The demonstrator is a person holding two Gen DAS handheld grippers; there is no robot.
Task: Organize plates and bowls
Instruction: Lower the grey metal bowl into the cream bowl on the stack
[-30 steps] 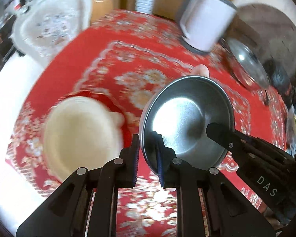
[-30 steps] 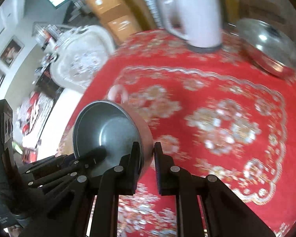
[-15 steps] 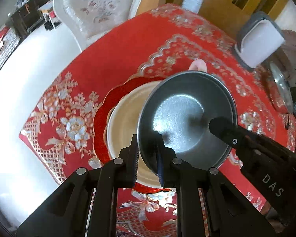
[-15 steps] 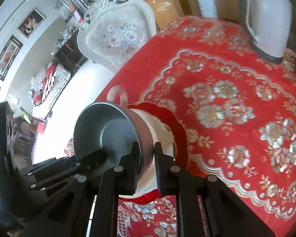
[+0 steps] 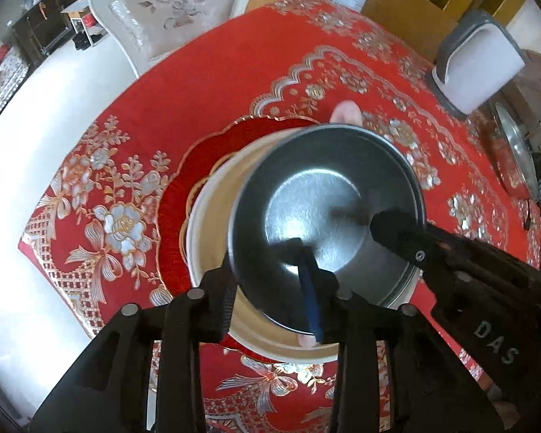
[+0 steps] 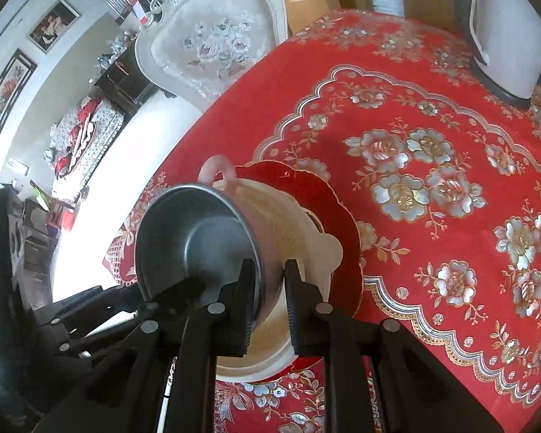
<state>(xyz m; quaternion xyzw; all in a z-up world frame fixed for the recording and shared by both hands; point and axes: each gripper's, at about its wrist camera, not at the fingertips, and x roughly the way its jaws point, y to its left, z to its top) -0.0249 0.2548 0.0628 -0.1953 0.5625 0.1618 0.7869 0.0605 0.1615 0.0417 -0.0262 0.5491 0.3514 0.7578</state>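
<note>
A steel bowl (image 5: 324, 216) with a pink outer shell and handle sits in a cream bowl (image 5: 212, 223), which stands on a red scalloped plate (image 5: 205, 158). My left gripper (image 5: 270, 292) has opened; its fingers stand either side of the steel bowl's near rim. My right gripper (image 6: 268, 288) is also opening around the steel bowl's (image 6: 194, 238) rim, with a gap at its outer finger. The cream bowl (image 6: 288, 216) and red plate (image 6: 342, 216) show in the right wrist view too.
The table wears a red flowered cloth (image 5: 234, 72). A white-and-grey kettle (image 5: 479, 61) and a glass lid (image 5: 515, 151) stand at the far right. An ornate white chair (image 5: 169, 3) stands behind the table edge.
Both grippers lowered the steel bowl into the cream bowl, then their jaws spread apart from the rim.
</note>
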